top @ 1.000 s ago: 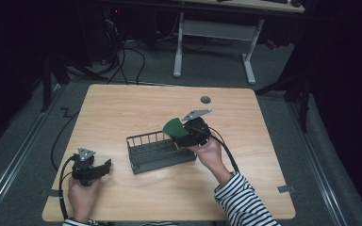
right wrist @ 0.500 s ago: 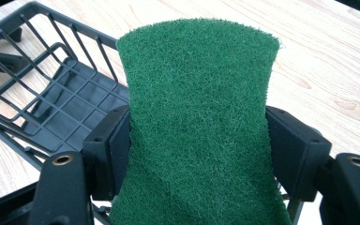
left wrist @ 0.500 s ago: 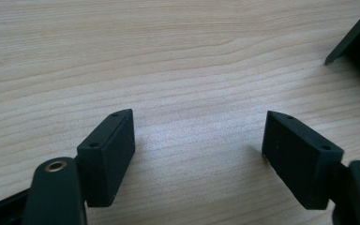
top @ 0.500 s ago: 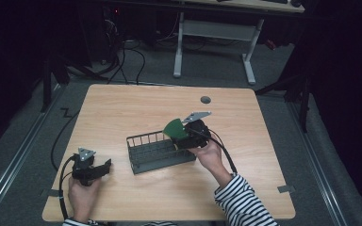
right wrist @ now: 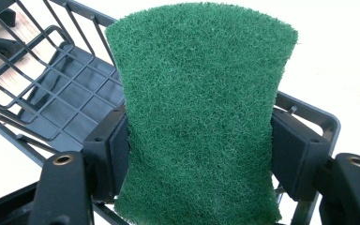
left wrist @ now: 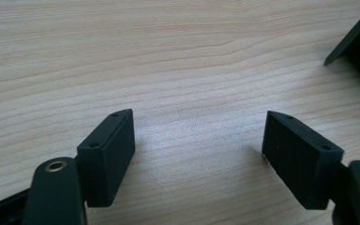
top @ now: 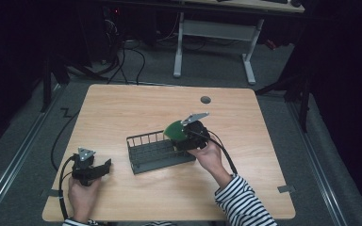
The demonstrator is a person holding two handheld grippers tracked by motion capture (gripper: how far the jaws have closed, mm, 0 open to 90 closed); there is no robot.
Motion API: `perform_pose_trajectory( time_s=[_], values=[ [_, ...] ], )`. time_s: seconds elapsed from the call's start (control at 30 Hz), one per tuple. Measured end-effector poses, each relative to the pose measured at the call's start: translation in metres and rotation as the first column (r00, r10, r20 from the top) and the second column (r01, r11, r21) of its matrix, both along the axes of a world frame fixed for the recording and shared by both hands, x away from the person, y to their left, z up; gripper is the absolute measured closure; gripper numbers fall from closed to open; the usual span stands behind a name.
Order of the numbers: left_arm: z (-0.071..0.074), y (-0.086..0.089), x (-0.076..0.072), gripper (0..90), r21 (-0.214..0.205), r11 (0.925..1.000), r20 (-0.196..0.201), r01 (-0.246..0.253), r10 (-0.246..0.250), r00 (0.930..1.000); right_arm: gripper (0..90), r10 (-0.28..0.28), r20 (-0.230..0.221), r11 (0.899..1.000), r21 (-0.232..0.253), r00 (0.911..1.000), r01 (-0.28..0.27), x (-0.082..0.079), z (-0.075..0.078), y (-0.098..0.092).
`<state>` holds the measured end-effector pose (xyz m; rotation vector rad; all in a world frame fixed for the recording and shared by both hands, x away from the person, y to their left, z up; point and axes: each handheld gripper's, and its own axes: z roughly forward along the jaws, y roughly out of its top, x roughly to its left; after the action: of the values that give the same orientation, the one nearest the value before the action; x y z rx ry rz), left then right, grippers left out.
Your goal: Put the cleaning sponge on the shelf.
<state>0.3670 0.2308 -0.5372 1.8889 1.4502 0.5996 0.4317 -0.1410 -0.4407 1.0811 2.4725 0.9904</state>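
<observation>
Where the pale wooden table (top: 136,113) stands on a grey floor (top: 33,117) in a dark room, the right gripper (top: 181,134) holds a green scouring pad (top: 173,129) over the black wire rack (top: 155,153). Left gripper (left wrist: 199,154): jaws spread over bare wood grain. Right gripper view: jaws pinch the scouring pad's sides above the rack.

No readable text, label, brand, number or sign anywhere
</observation>
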Motion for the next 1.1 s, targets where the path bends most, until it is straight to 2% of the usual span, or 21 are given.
perform_pose_trajectory(
  time_s=[0.2,0.33,0.5,0.6,0.73,0.83,1.1],
  values=[
    [0.000,0.000,0.000,26.4,0.000,1.0000,0.000,0.000,0.000,1.0000,29.9,-0.002,-0.020,1.000,-0.016,0.9998,0.002,0.001,-0.003,0.001],
    [0.000,0.000,0.000,26.3,-0.001,1.0000,0.000,0.000,0.000,1.0000,29.4,0.000,-0.018,1.000,-0.021,0.9998,0.000,0.000,-0.003,0.001],
    [0.000,0.000,0.000,26.4,-0.002,1.0000,0.000,0.000,0.000,1.0000,22.1,0.002,-0.024,1.000,-0.017,0.9997,-0.002,0.000,-0.005,0.001],
    [0.000,0.000,0.000,26.4,-0.001,1.0000,0.000,0.000,0.000,1.0000,19.2,-0.003,-0.005,1.000,0.000,1.0000,0.003,-0.002,-0.004,-0.002],
    [0.000,0.000,0.000,26.4,0.000,1.0000,0.000,0.000,0.000,1.0000,17.7,-0.005,0.007,0.998,0.058,1.0000,0.004,-0.006,-0.002,-0.008],
    [0.000,0.000,0.000,26.4,0.001,1.0000,0.000,0.000,0.000,1.0000,16.8,-0.005,0.023,0.997,0.080,0.9997,0.003,-0.008,0.002,-0.013],
    [0.000,-0.001,0.000,26.4,0.006,1.0000,0.000,0.000,0.000,1.0000,20.8,-0.036,0.071,0.990,0.139,0.9968,0.026,-0.018,0.016,-0.035]
  ],
)
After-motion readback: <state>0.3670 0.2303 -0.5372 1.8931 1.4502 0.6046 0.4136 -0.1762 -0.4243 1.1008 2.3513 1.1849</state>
